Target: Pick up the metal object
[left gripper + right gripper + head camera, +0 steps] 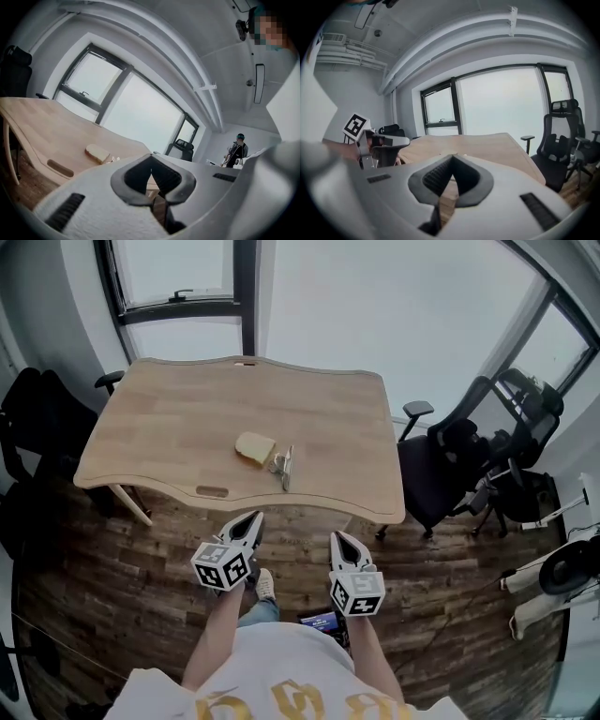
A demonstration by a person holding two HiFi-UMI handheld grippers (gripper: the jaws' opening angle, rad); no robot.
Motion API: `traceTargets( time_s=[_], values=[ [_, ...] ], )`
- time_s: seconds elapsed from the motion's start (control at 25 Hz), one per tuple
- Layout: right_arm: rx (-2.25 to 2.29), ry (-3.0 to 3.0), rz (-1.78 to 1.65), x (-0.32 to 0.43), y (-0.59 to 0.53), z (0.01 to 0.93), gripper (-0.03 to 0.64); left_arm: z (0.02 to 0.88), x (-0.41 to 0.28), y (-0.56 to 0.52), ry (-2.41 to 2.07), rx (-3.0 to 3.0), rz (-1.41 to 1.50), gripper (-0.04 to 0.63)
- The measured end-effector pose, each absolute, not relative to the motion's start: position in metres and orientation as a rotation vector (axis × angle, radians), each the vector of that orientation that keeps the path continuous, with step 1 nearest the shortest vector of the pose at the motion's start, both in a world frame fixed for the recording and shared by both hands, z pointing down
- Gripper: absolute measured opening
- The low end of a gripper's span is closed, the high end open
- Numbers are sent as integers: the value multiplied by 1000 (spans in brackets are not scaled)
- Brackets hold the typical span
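One metal thing on the bench, two shut claws down low

There is one metal object (284, 466) on the wooden bench (169, 427). It is long and thin, and its long side runs from about 12 o'clock to 6 o'clock in the head view. It lies just beside one tan block (255, 447), at the block's 4 o'clock. There are two claws. The left claw (255, 517) and the right claw (337, 536) hang off the bench edge at 6 o'clock, well apart from the metal object. Each claw has its tips pressed together and holds nothing.
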State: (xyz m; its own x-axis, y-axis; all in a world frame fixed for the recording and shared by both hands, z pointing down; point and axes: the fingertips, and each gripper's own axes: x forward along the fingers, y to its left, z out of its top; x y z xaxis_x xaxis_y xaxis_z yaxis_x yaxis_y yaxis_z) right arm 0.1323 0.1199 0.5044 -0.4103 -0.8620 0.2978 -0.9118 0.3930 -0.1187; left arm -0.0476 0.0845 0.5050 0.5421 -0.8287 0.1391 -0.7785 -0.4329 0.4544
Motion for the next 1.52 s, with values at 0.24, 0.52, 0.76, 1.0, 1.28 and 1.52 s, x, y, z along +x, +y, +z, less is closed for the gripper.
traceTargets(
  time_s=[0.24,0.52,0.76,1.0,1.28,1.52],
  values=[
    [1643,-2413,384,124,39,496,11,497,-53,-11,-1237,2349,-125,20],
    [1703,-2355,442,110,-17,513,11,511,-59,-81,-1152,2354,-87,20],
    [1724,-2317,482,104,-35,526,12,523,-63,-105,-1110,2342,-49,20],
    [1703,-2333,495,94,-55,532,12,523,-67,-116,-1148,2386,-21,20],
    [1634,-2400,463,73,-80,528,12,520,-75,-131,-1175,2384,-11,20],
    [1639,-2402,481,76,-99,532,11,529,-77,-148,-1183,2372,29,20]
  ],
)
